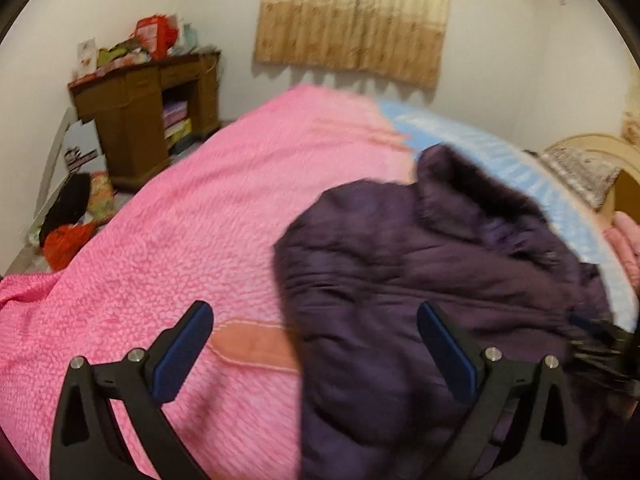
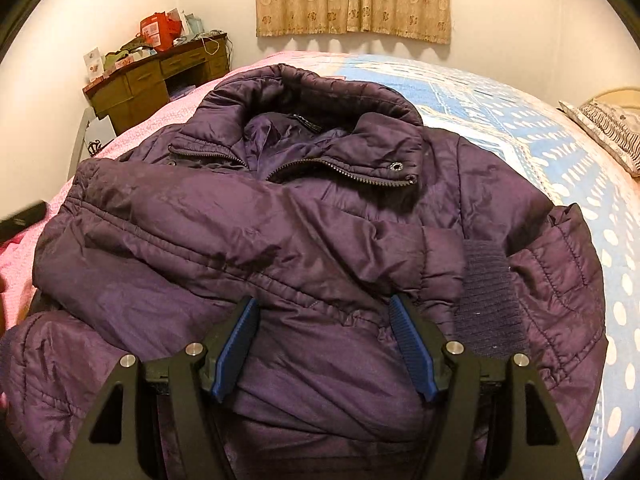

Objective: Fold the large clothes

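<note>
The jacket (image 2: 280,240) is quilted, slightly glossy cloth with a ribbed knit cuff (image 2: 488,300); the blanket (image 1: 180,240) looks nubbly, perhaps fleece.

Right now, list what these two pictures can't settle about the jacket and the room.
- Jacket hem: cut off by the bottom edge and the right tongs, right wrist view.
- Jacket stitching and zipper: smeared by motion blur, left wrist view.
- Items on the desk: too small to name, either view.
- Bed's near edge: behind the left tongs, left wrist view.
- Dark blurred streaks, left wrist view: unidentifiable.
</note>
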`<state>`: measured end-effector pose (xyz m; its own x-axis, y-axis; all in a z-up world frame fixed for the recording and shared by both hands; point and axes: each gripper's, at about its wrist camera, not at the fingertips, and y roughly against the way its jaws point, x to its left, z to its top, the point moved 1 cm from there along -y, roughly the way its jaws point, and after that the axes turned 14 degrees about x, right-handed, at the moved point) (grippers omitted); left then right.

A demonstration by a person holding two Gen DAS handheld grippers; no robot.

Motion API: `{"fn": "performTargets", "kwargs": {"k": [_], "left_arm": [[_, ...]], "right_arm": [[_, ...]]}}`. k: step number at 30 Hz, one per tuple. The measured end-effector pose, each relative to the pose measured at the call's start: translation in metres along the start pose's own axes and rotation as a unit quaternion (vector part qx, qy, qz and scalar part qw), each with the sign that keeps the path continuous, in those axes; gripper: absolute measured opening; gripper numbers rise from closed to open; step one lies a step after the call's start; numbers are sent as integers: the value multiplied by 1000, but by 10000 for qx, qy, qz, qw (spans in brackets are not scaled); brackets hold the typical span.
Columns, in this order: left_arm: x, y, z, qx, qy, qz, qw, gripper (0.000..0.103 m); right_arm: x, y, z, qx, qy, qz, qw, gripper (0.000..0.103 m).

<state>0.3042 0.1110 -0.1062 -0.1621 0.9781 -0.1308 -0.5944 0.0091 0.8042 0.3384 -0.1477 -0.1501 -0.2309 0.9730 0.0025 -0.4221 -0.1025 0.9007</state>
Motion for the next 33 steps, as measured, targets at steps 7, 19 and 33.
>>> {"fn": "performTargets", "kwargs": {"k": [7, 19, 33], "left_arm": [[-28, -34, -9, 434, -595, 236, 9970, 103], [7, -3, -3, 258, -36, -226, 9994, 103], [15, -65, 15, 691, -250, 582, 9956, 103]], "right_arm": [[-1, 2, -4, -128, -63, 29, 9999, 70], [-7, 12, -7, -211, -54, 337, 9992, 70], [2, 56, -4, -621, 71, 573, 9964, 71]]}}
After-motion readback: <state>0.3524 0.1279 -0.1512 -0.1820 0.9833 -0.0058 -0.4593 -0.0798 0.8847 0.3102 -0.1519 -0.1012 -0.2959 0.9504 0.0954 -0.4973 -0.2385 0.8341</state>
